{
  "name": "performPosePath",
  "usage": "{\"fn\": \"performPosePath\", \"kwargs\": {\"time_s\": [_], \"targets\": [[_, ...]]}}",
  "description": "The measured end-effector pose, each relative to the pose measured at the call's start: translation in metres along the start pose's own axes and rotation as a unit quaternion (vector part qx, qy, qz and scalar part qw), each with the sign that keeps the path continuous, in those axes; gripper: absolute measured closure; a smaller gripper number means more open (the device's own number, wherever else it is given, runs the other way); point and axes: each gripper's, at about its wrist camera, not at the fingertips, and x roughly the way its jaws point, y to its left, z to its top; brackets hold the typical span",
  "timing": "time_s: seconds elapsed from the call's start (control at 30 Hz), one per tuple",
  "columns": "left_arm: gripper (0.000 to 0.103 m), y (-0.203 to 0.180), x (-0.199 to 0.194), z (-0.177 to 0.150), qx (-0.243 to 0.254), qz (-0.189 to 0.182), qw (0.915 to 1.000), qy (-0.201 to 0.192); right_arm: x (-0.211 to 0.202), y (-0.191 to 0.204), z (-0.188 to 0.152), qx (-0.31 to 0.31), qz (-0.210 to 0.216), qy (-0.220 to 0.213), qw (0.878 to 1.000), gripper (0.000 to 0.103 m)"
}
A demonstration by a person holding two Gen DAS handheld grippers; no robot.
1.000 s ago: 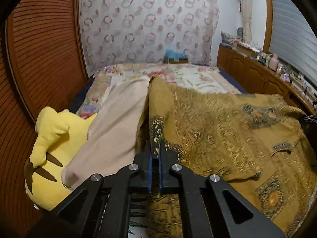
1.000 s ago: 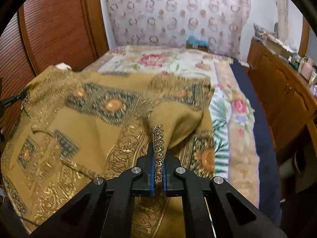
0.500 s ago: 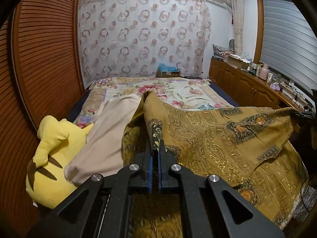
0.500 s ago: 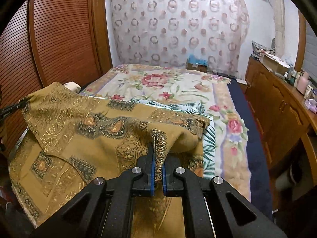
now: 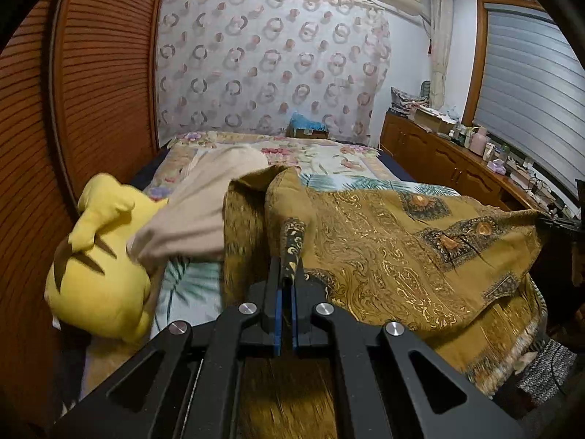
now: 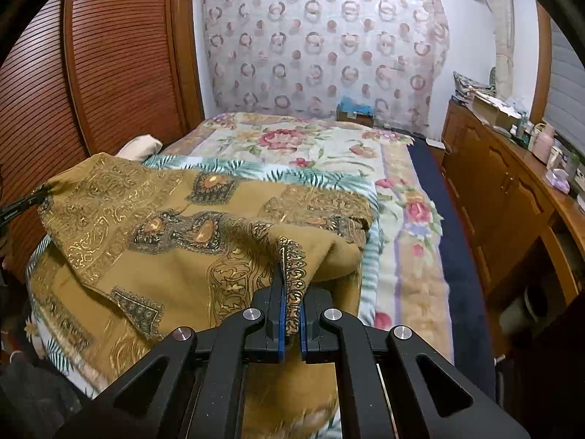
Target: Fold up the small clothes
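Note:
A mustard-gold patterned cloth (image 5: 409,252) (image 6: 175,241) with dark medallion borders is stretched across the near end of a floral bed. My left gripper (image 5: 287,274) is shut on one dark-bordered corner of it, which stands up between the blue pads. My right gripper (image 6: 291,285) is shut on the opposite corner, its ornate border pinched between the pads. The cloth sags between the two grips and hangs over the bed's near edge. The other gripper shows as a dark tip at the cloth's far corner in each view.
A yellow plush toy (image 5: 98,259) and a beige garment (image 5: 204,212) lie at the bed's left side by the wooden slatted wardrobe (image 5: 84,84). The floral bedspread (image 6: 310,146) runs back to a curtain. A cluttered wooden sideboard (image 6: 512,183) lines the right wall.
Both grippers have drawn back toward the near end of the bed, pulling the gold cloth with them. More floral bedspread is uncovered beyond the cloth. Both grips have held.

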Motion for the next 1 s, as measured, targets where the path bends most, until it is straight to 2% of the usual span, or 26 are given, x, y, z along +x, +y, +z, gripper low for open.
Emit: {"fn": "performPosePath", "kwargs": {"time_s": [0.13,0.33,0.67,0.8,0.83,0.87,0.93,1.0], "targets": [[0.099,0.003,-0.016,-0.021,-0.017,-0.007,0.9998,0.005,-0.013,0.001,-0.007,0.001,0.002,0.005,1.000,0.098],[0.099,0.010,-0.029,-0.033,-0.032,0.003,0.9995,0.008,-0.031,-0.009,-0.010,0.015,0.009,-0.002,1.000,0.098],[0.099,0.014,-0.012,-0.061,-0.028,0.029,0.9978,0.053,-0.001,-0.018,-0.039,0.033,0.004,0.042,0.999,0.098],[0.099,0.014,-0.013,-0.065,-0.023,0.032,0.9977,0.055,-0.001,-0.017,-0.031,0.020,-0.019,0.040,0.999,0.083],[0.099,0.014,-0.013,-0.065,-0.021,0.033,0.9977,0.055,-0.003,-0.015,-0.029,0.017,-0.023,0.035,0.999,0.074],[0.099,0.013,-0.013,-0.066,-0.021,0.033,0.9977,0.055,-0.004,-0.016,-0.025,0.015,-0.029,0.030,0.999,0.059],[0.099,0.013,-0.013,-0.066,-0.024,0.030,0.9976,0.058,-0.009,-0.012,-0.022,0.017,-0.035,0.015,0.999,0.043],[0.099,0.012,-0.014,-0.067,-0.024,0.027,0.9976,0.059,-0.010,-0.011,-0.015,0.019,-0.034,0.004,0.999,0.041]]}}
